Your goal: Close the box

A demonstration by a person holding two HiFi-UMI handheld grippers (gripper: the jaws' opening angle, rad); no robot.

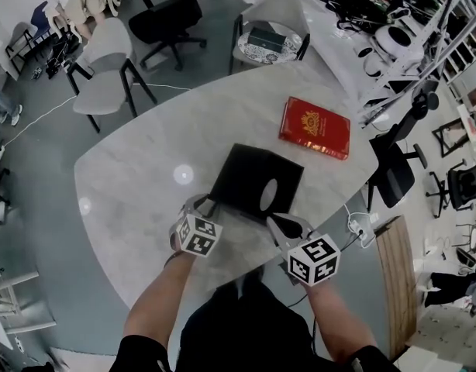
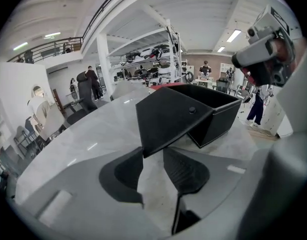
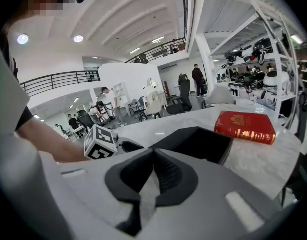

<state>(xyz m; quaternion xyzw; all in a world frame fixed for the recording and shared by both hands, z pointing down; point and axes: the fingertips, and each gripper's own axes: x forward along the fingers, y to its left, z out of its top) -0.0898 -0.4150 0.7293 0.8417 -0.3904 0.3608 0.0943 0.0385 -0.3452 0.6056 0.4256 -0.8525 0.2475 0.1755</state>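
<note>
glossy marble table (image 1: 137, 169): matte black box (image 1: 250, 178), flap (image 2: 168, 116) ajar; left tongs (image 2: 153, 151) apart, right tongs (image 3: 153, 152) together.

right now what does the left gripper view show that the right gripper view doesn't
Only the left gripper view: the small round stud on the raised flap of the black rectangular box, the flap's corner between the left tool's open jaws. Only the right gripper view: the left tool's black-and-white marker cube. Both: the box and the white marble table.
</note>
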